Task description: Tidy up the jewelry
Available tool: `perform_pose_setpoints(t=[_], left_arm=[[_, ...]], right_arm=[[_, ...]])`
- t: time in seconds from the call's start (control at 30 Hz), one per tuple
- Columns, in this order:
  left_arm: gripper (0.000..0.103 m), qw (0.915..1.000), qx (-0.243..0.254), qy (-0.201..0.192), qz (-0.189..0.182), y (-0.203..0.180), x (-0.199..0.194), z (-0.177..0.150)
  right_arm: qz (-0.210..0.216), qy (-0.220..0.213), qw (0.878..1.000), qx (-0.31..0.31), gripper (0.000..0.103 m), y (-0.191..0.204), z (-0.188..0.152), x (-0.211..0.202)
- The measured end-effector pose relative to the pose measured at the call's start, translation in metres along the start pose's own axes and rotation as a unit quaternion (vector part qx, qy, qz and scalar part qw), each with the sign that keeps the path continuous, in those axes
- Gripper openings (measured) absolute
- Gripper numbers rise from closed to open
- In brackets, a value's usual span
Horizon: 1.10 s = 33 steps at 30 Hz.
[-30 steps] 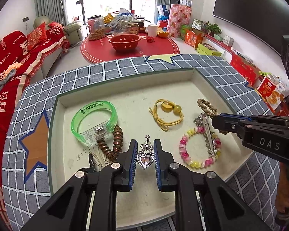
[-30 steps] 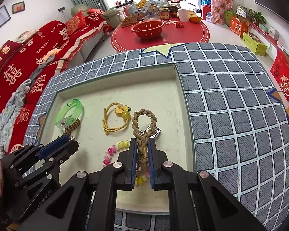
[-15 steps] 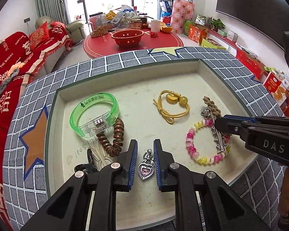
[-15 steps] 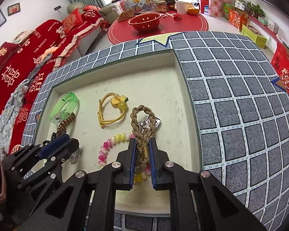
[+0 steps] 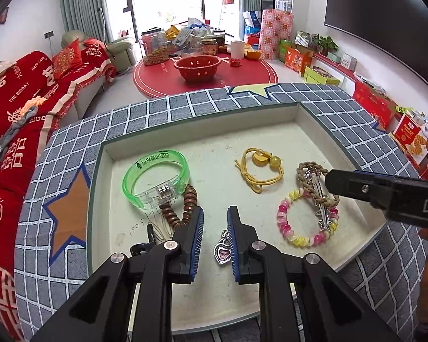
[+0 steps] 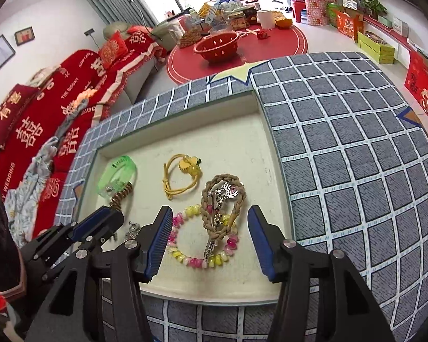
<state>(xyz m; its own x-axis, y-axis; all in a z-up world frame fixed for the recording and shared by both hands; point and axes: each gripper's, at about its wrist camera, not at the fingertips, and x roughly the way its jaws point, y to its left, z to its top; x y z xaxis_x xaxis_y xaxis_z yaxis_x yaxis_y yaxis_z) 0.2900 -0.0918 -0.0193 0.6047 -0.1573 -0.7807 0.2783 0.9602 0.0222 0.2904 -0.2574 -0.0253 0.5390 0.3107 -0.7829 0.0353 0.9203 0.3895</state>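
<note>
I have just opened the right gripper [image 6: 208, 239]; its fingers now stand apart, clear of the braided cord keychain [image 6: 224, 199], which lies across the pink-and-yellow bead bracelet [image 6: 202, 242] near the tray's [image 5: 322, 125] right wall. I judge that piece placed. The left gripper [image 5: 215, 233] has its fingers close together beside the heart pendant [image 5: 223, 252], without a visible clamp, at the near edge. Open floor remains at the far right corner.

Daylight is flooding in from the blown-out rear windows [image 5: 168, 2]; the scene is showing bright and sharp, shadows soft, fisheye bending edges, corners vignetting black.
</note>
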Motion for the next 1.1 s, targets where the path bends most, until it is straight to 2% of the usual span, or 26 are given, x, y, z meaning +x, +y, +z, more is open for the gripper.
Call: perform_pose_setpoints(t=[0.1,0.13,0.17,0.2,0.23,0.27,0.6,0.73,0.83,0.93,1.1], left_arm=[[0.031,1.0000,-0.001,-0.006,0.005,0.002,-0.005,0.000],[0.040,0.9999,-0.002,-0.007,0.007,0.003,-0.006,0.001],[0.056,0.9999,-0.004,-0.008,0.009,0.004,-0.007,0.001],[0.093,0.9998,-0.009,-0.013,0.014,0.006,-0.009,0.000],[0.102,0.9994,-0.013,-0.026,0.020,0.008,-0.013,-0.001],[0.102,0.9989,-0.014,-0.037,0.023,0.009,-0.017,0.000],[0.103,0.9989,-0.019,-0.029,0.032,0.020,-0.026,0.001],[0.103,0.9990,-0.020,-0.022,0.033,0.022,-0.031,-0.007],[0.103,0.9990,-0.018,-0.018,0.038,0.025,-0.037,-0.015],[0.103,0.9987,-0.021,-0.017,0.044,0.028,-0.044,-0.024],[0.103,0.9986,-0.028,-0.014,0.043,0.031,-0.055,-0.038]], right_arm=[[0.007,-0.007,1.000,0.013,0.059,-0.002,-0.001,-0.007],[0.007,-0.008,1.000,0.015,0.059,-0.002,-0.001,-0.009],[0.008,-0.008,1.000,0.016,0.059,-0.002,-0.002,-0.010],[0.009,-0.009,1.000,0.017,0.059,-0.002,-0.003,-0.012],[0.009,-0.009,1.000,0.017,0.059,-0.002,-0.004,-0.012],[0.009,-0.010,1.000,0.017,0.059,-0.002,-0.005,-0.014],[0.004,-0.009,1.000,0.016,0.060,-0.002,-0.013,-0.022],[0.005,-0.003,1.000,0.012,0.069,0.002,-0.020,-0.025],[0.004,0.002,1.000,0.004,0.070,0.009,-0.025,-0.027],[0.004,0.009,1.000,-0.003,0.082,0.014,-0.033,-0.029],[0.001,0.019,1.000,-0.013,0.082,0.020,-0.047,-0.033]])
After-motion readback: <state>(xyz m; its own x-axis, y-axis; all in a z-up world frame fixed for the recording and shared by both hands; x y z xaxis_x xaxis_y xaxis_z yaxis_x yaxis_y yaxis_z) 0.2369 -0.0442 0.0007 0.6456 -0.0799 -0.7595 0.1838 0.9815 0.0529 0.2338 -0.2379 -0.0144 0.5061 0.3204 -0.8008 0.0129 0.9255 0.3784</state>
